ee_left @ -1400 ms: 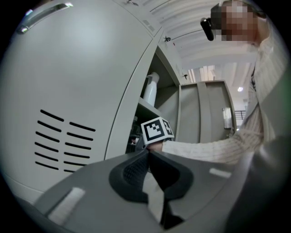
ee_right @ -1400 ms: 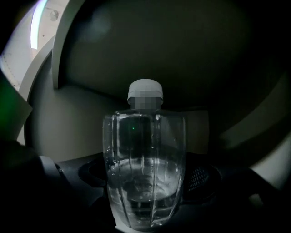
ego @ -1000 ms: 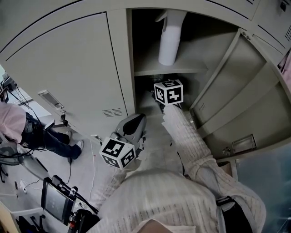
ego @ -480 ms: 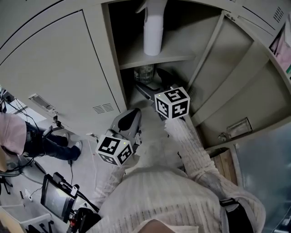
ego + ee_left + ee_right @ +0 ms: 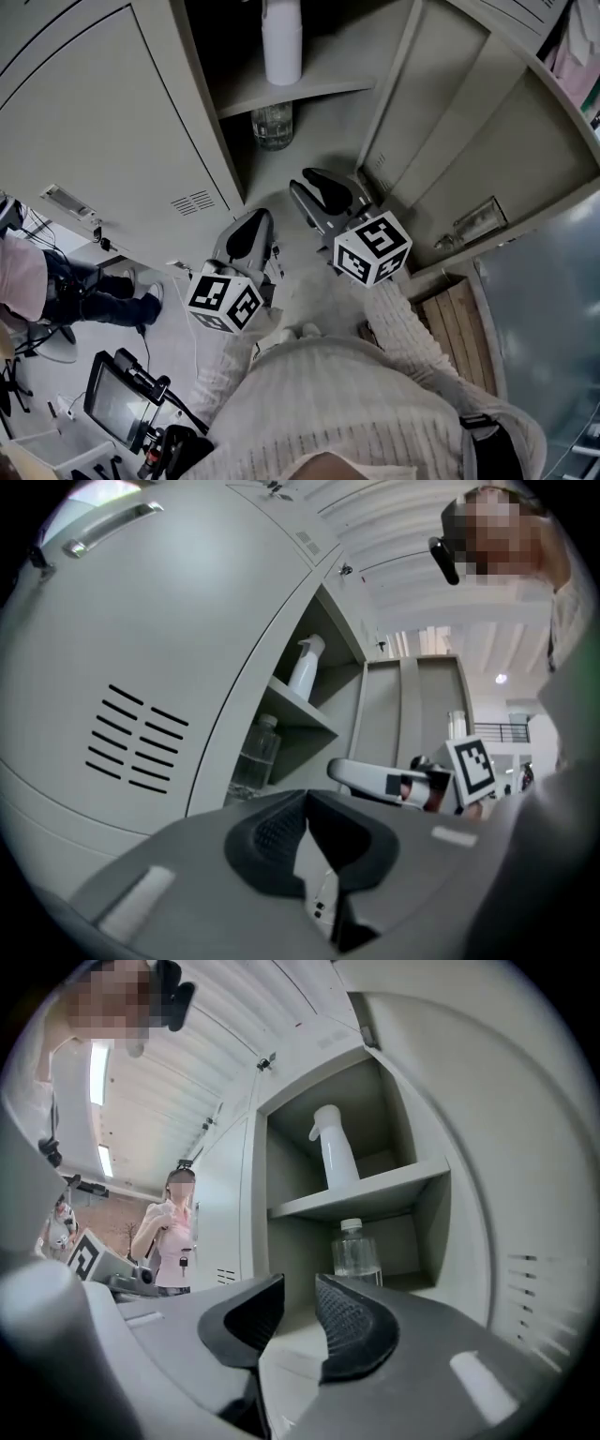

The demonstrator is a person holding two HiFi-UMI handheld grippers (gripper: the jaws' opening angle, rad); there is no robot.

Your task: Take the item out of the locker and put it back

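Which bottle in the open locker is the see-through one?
The capped water bottle standing under the shelf; the spray bottle on the shelf above it is solid white.

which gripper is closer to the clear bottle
Right. Right gripper, empty jaws just been closing, faces the bottle at the locker mouth; left gripper farther back by the closed door.

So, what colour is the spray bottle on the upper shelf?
White spray bottle, clearest in right gripper view.

Even, cool indoor light. Ceiling strips glared up-left of the right gripper. Locker recess ahead lay shadowed. Fisheye edges were bent and vignetted.
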